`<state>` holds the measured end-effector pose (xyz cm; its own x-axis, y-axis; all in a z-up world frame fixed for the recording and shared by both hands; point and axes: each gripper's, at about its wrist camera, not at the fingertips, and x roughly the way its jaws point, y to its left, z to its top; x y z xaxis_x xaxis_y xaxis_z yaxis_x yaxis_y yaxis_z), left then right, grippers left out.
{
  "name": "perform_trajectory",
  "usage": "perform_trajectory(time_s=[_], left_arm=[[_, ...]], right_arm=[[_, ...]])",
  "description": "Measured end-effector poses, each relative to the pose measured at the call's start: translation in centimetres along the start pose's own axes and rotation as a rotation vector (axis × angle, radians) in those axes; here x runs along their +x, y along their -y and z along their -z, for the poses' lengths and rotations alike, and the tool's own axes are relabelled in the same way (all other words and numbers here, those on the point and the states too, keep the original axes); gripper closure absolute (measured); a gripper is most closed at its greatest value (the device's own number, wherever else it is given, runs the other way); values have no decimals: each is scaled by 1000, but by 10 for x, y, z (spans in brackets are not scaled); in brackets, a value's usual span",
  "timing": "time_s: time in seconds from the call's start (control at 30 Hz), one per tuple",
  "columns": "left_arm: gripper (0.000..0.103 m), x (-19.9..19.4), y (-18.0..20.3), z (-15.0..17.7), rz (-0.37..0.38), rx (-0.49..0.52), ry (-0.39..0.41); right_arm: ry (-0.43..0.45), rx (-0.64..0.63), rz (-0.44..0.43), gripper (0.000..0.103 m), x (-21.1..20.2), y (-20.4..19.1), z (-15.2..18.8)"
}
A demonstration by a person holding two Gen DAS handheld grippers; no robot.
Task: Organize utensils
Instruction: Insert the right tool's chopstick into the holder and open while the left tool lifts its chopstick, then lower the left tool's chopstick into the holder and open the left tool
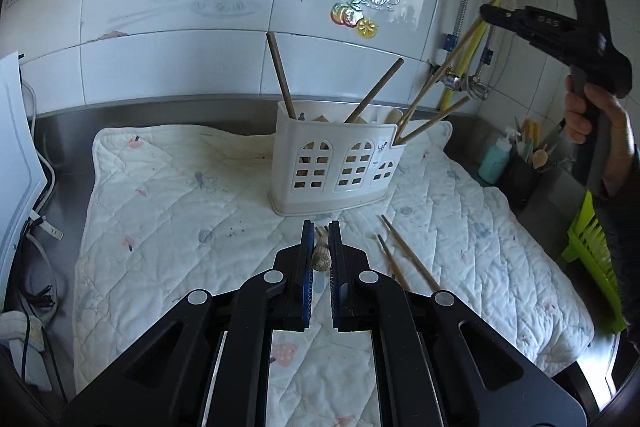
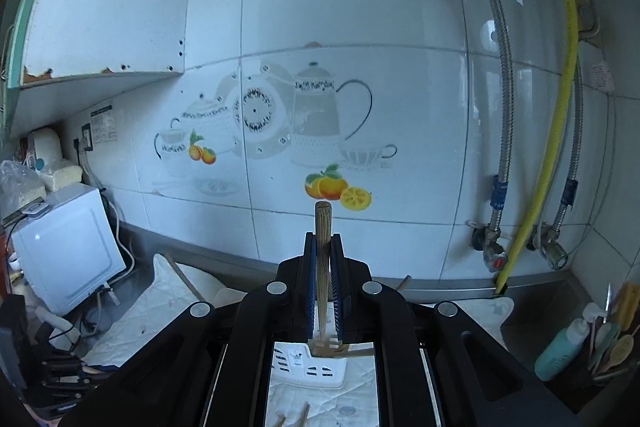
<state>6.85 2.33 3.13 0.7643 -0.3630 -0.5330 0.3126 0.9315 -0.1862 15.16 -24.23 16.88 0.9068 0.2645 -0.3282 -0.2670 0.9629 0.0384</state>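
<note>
A white utensil caddy (image 1: 336, 163) with arched holes stands on a quilted white mat (image 1: 168, 211). Dark wooden handles and chopsticks stick out of it. My left gripper (image 1: 321, 233) is shut on a wooden utensil (image 1: 321, 257), low over the mat in front of the caddy. My right gripper (image 1: 486, 13) is high at the right and shut on chopsticks (image 1: 432, 83) whose lower ends sit in the caddy's right compartment. In the right wrist view the right gripper (image 2: 322, 241) holds the chopsticks (image 2: 322, 223) upright, with the caddy (image 2: 312, 367) below.
Loose chopsticks (image 1: 404, 251) lie on the mat right of my left gripper. A white appliance (image 2: 68, 247) stands at the left. A teal bottle (image 1: 494, 159) and a dark holder of spoons (image 1: 524, 175) stand at the right, beside a green rack (image 1: 592, 247). The tiled wall is behind.
</note>
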Motion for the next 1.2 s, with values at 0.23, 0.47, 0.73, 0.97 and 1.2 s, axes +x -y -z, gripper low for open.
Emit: perform_trajectory(time_s=[0.23,0.47,0.73,0.97,1.2], left_arm=[[98,-4,1,-7,2,5,22],[98,-15,5,-34,-10,25,71],[98,-37,22,-92,-12,77,177],[98,-50,42,-159,-35,115,299],[98,-30,49,-194,-89,124,357]], right_arm=[[-95,29,-13,95,37,2,26],[-95,31,-7,95,28,8,33],[-45,43,-25,95,-17,13,50],[-44,53,-51,95,-56,8,92],[-117,110,-77,95,-67,7,145]])
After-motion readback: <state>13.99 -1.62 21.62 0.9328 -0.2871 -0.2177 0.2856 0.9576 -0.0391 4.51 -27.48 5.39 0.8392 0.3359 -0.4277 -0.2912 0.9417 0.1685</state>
